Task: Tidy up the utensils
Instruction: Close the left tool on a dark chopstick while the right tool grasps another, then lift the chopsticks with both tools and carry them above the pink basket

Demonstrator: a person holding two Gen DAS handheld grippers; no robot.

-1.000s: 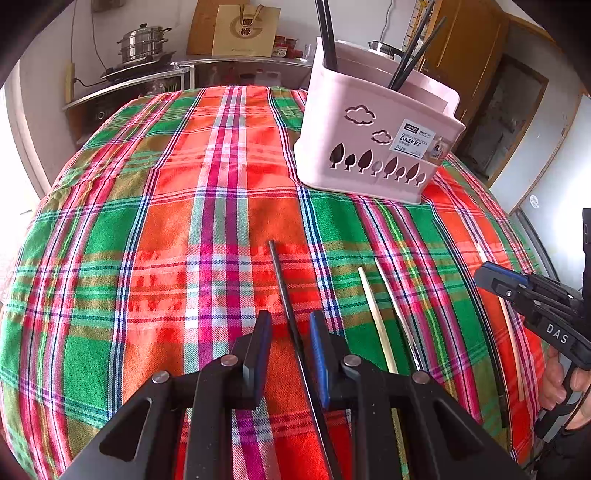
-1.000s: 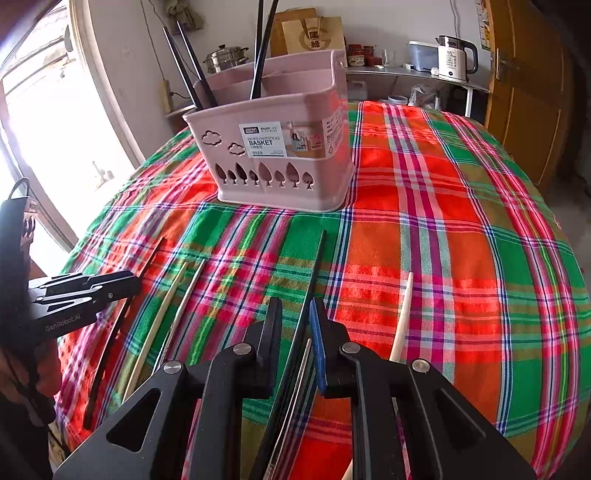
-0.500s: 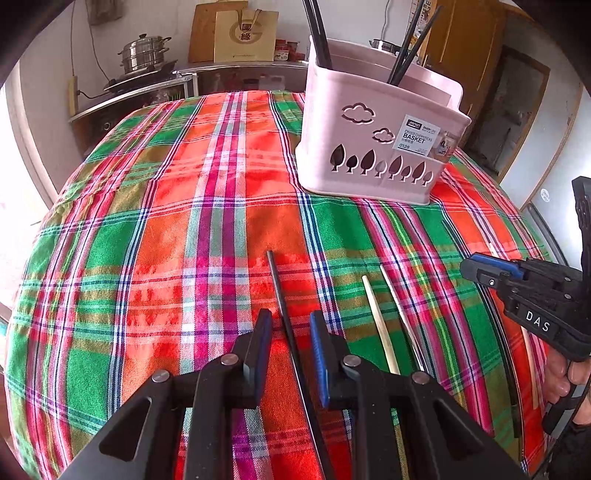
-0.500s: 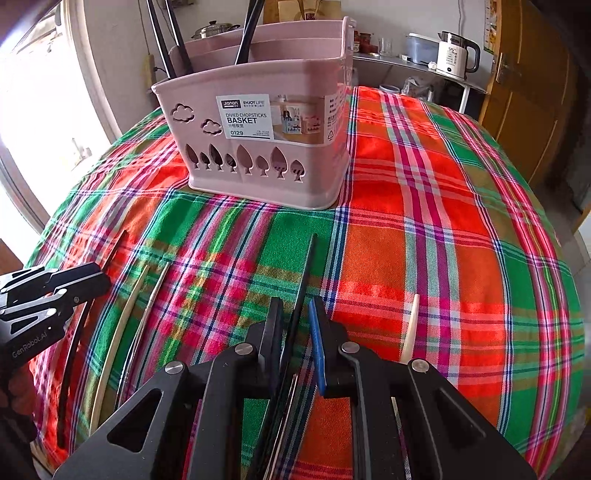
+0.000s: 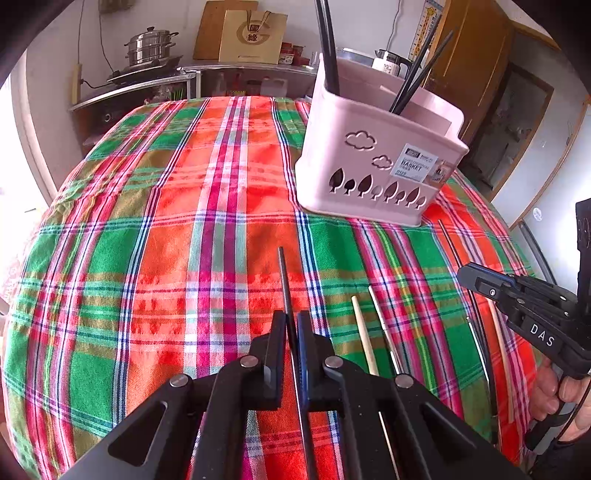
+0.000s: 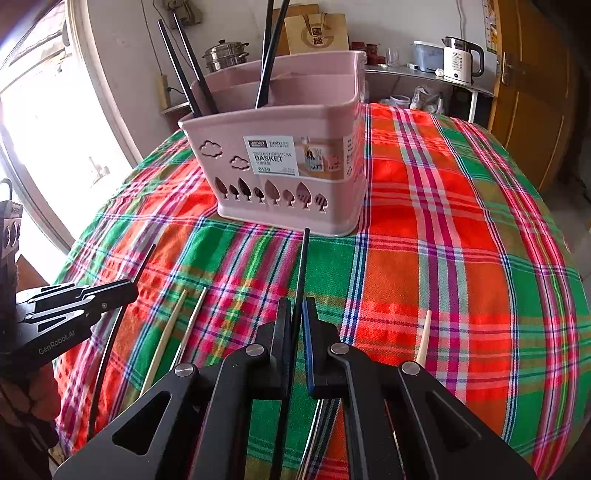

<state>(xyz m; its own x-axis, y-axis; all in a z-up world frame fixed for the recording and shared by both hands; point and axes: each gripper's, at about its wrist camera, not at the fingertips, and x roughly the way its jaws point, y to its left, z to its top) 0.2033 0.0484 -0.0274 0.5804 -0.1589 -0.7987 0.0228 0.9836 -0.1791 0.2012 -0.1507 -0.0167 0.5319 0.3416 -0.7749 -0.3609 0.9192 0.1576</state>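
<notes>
My left gripper (image 5: 292, 323) is closing its jaws on a black chopstick (image 5: 282, 280) that lies on the plaid tablecloth, its tip pointing away from me. My right gripper (image 6: 297, 309) is closing on another black chopstick (image 6: 303, 258), whose tip reaches toward the pink chopstick basket (image 6: 288, 184). The pads press on the stick in both views. The basket (image 5: 369, 166) stands upright at the back and holds several black chopsticks (image 6: 271, 55). Each gripper also shows from the side in the other's view: the right gripper (image 5: 466, 274) and the left gripper (image 6: 127, 287).
Between the grippers lie a pale wooden chopstick (image 5: 364, 341) and a thin metal one (image 5: 382, 321). A cream chopstick (image 6: 423, 336) rests to the right. Behind the round table stand a steel steamer pot (image 5: 151, 46), a kettle (image 6: 460, 59) and a brown paper bag (image 5: 253, 35).
Both grippers' jaws have closed from a narrow gap onto the black chopsticks between them. The hands have stayed almost in place.
</notes>
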